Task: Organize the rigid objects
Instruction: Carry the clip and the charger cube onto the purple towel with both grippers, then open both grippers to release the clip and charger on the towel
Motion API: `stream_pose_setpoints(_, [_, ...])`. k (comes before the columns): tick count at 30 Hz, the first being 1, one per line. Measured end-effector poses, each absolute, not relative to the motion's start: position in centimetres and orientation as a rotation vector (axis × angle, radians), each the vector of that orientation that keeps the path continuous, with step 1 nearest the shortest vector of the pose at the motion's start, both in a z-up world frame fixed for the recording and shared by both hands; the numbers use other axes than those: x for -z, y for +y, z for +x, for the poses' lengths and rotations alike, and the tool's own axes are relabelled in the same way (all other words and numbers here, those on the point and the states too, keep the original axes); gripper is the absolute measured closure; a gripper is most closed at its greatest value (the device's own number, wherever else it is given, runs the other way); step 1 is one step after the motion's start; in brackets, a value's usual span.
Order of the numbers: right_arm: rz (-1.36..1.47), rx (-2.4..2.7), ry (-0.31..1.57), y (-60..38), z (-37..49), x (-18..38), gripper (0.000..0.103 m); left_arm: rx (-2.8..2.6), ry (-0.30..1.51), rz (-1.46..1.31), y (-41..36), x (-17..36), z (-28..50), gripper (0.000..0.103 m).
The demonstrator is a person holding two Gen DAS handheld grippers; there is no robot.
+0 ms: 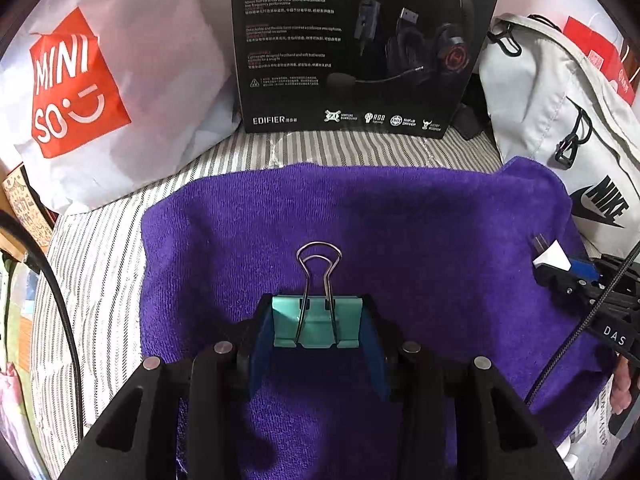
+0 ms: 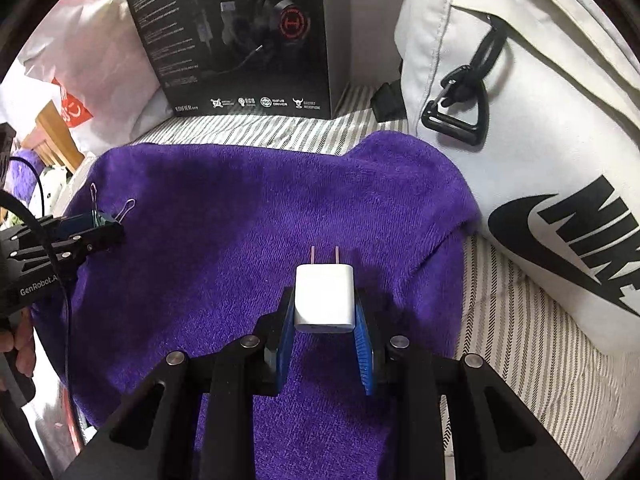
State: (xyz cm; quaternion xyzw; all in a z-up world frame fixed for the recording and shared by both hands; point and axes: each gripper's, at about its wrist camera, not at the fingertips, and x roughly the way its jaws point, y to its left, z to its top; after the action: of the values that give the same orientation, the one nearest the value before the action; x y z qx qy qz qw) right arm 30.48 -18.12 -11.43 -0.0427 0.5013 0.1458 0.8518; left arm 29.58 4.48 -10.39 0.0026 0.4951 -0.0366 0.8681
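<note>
Purple towel (image 1: 400, 220), left claw (image 1: 316, 328) gripping binder clip (image 1: 316, 322)

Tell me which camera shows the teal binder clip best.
The left wrist view: the binder clip sits centred between the left gripper pads, handles clear. The right wrist view shows it small, mostly hidden, at the left edge.

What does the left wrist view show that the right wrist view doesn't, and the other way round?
Only the left wrist view shows the MINISO bag's full logo and the teal binder clip head-on, clamped in the left gripper. Only the right wrist view shows the white charger close up, prongs pointing away, clamped in the right gripper, and the Nike bag's black buckle. Both show the purple towel, the headset box, the striped cloth, and each other's gripper at the edge of the frame.
</note>
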Motion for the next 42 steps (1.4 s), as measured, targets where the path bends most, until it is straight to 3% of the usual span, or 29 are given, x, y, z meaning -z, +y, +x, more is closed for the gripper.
stream_pose_setpoints(15, [-0.068,-0.292,1.028,-18.1,30.1,11.2,0.073,0.075,1.012,0.037,4.3,10.6,29.2,0.063])
stream_pose_setpoints(18, [-0.095,-0.292,1.016,-17.8,29.8,11.2,0.070,0.087,1.013,0.043,4.1,10.6,29.1,0.056])
stream_pose_setpoints(20, [-0.107,-0.289,1.005,-17.7,29.6,11.2,0.070,0.101,1.021,0.061,3.7,10.8,29.1,0.044])
stream_pose_setpoints(23, [-0.092,-0.282,0.993,-17.8,29.5,11.3,0.069,0.075,1.023,0.075,3.5,10.9,29.0,0.036])
stream_pose_setpoints(26, [-0.090,-0.277,0.988,-17.8,29.5,11.3,0.069,0.082,1.017,0.057,3.9,10.9,28.8,0.035])
stream_pose_setpoints(29, [-0.082,-0.289,0.993,-17.7,29.4,11.4,0.060,0.075,1.017,0.063,3.8,10.9,28.7,0.034])
stream_pose_setpoints(31, [-0.083,-0.309,1.004,-17.4,29.2,11.4,0.046,0.072,1.017,0.065,3.8,10.9,28.6,0.033])
stream_pose_setpoints(33, [-0.103,-0.310,1.009,-17.0,28.9,11.4,0.042,0.067,1.016,0.058,3.9,10.9,28.6,0.032])
stream_pose_setpoints(42, [-0.109,-0.299,1.026,-17.1,28.2,11.3,0.041,0.054,1.021,0.068,3.7,10.9,28.5,0.029])
